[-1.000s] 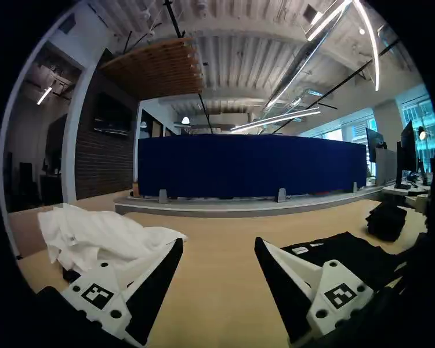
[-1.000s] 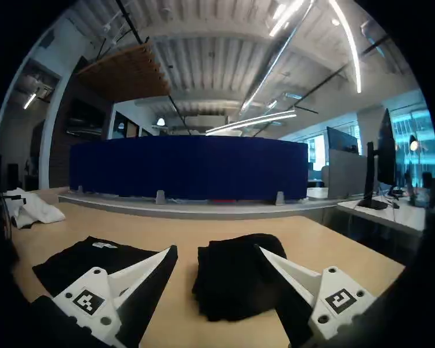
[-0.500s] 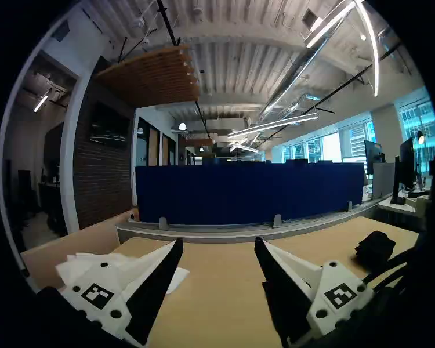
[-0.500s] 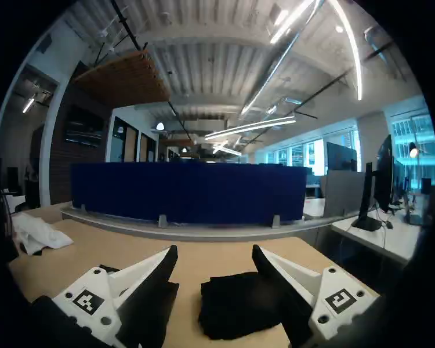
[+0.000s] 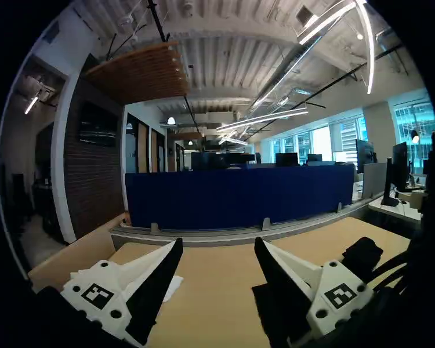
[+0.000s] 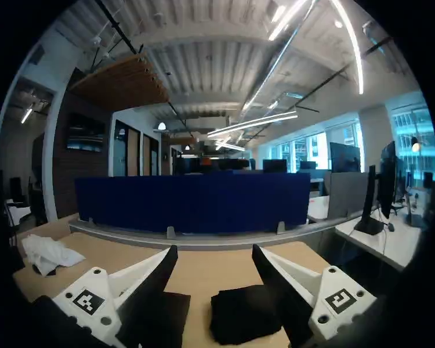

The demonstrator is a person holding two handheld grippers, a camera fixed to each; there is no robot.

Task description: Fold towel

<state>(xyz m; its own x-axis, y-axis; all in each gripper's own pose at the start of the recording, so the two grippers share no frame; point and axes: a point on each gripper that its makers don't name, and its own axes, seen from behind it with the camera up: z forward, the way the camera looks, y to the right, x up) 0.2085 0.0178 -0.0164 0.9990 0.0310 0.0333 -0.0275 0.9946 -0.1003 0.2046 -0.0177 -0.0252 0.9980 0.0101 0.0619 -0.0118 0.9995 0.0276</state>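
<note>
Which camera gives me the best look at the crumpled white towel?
The right gripper view: the white towel lies uncovered near the table's left edge, its crumpled shape plain. In the left gripper view, the left claw's own finger hides most of it, leaving a white sliver beside the finger.

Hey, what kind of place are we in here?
Most likely an open-plan office: a desk with a monitor, a long blue divider behind the wooden table, and strip lights on an exposed ceiling.
</note>
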